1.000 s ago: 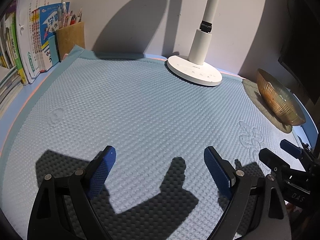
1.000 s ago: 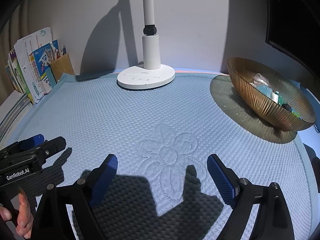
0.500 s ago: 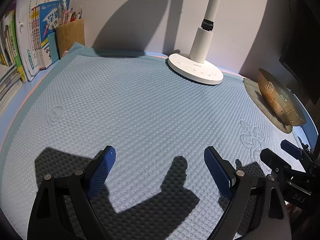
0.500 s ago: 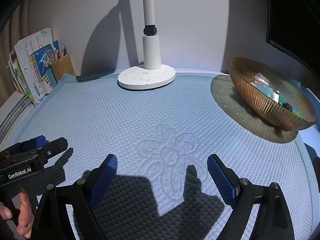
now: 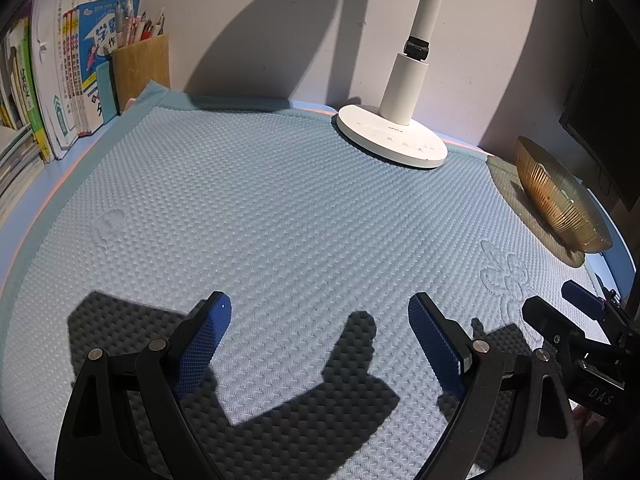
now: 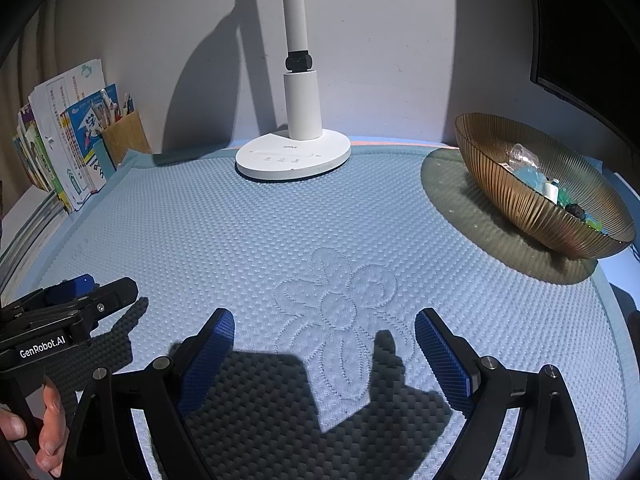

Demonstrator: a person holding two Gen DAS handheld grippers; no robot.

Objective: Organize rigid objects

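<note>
A ribbed amber glass bowl (image 6: 532,196) stands at the right of the blue quilted mat (image 6: 280,240) and holds several small objects, among them a clear cup, a white cap and blue pieces. It also shows at the far right in the left wrist view (image 5: 556,200). My left gripper (image 5: 318,340) is open and empty above the mat's front. My right gripper (image 6: 324,344) is open and empty over the stitched flower. Each gripper shows at the edge of the other's view.
A white lamp base (image 6: 294,154) with its post stands at the back middle. A wooden pen holder (image 5: 140,70) and upright books (image 5: 52,76) stand at the back left. A dark monitor (image 5: 600,92) is at the right edge.
Both views have shifted only slightly. The grippers stay open and empty.
</note>
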